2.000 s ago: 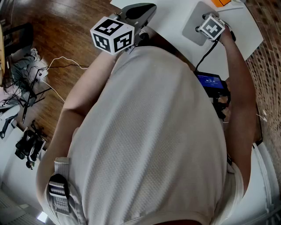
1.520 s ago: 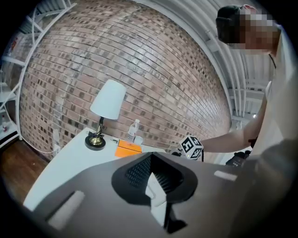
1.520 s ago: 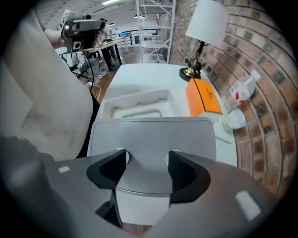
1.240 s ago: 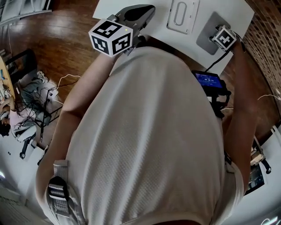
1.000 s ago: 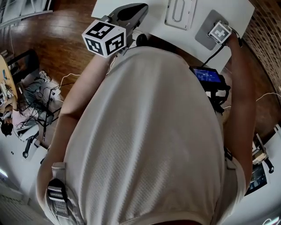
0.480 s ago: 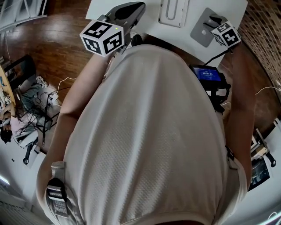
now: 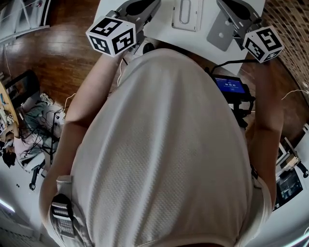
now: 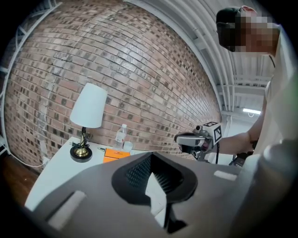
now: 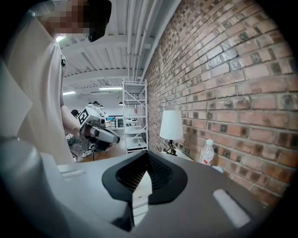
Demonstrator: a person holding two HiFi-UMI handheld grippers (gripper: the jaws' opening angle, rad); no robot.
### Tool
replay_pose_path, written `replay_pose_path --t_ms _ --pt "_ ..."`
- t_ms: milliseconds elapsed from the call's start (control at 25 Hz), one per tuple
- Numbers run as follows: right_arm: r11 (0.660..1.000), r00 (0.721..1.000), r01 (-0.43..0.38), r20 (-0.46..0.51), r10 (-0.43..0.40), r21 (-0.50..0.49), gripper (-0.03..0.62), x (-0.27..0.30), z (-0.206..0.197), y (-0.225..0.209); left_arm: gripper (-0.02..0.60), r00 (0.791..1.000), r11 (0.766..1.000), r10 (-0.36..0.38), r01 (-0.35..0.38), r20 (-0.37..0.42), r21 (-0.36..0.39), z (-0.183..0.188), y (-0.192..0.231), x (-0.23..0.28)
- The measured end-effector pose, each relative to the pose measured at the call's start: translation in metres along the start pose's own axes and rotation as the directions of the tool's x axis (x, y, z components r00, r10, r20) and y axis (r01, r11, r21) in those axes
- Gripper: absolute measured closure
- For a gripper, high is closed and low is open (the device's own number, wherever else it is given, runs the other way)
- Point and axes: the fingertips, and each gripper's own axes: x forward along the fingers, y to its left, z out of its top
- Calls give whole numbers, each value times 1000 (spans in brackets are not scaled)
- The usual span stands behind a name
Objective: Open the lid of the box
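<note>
A flat white box (image 7: 186,13) with an oval grip recess in its lid lies on the white table (image 7: 161,26), between my two grippers and untouched. My left gripper (image 7: 143,6) hangs over the table's left part. In the left gripper view its jaws (image 8: 151,158) are shut with nothing between them. My right gripper (image 7: 232,8) is lifted above a grey pad (image 7: 218,34). Its jaws (image 9: 148,159) are shut and empty. Each gripper shows in the other's view: the right gripper (image 8: 195,138), the left gripper (image 9: 98,132).
A lamp (image 8: 88,110), a water bottle (image 8: 121,136) and an orange box (image 8: 116,155) stand by the brick wall. The person's torso fills the head view, with a blue-screen device (image 7: 231,86) at the waist. Cables and gear (image 7: 34,125) lie on the wooden floor at the left.
The right gripper has risen off the grey pad and drawn back toward the person. The left gripper has stayed over the table's left part. The head view has shifted slightly.
</note>
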Motion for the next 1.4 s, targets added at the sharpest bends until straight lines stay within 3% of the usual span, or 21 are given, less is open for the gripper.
replay_pose_path --t_ms 160,1400 --pt "1000 1000 1 23 -1 -18 594 1 15 7 581 1000 1000 -14 14 26 12 12 2 6" --pt "996 998 -67 -8 67 -66 594 14 13 30 581 999 1000 -15 14 45 15 20 1 6"
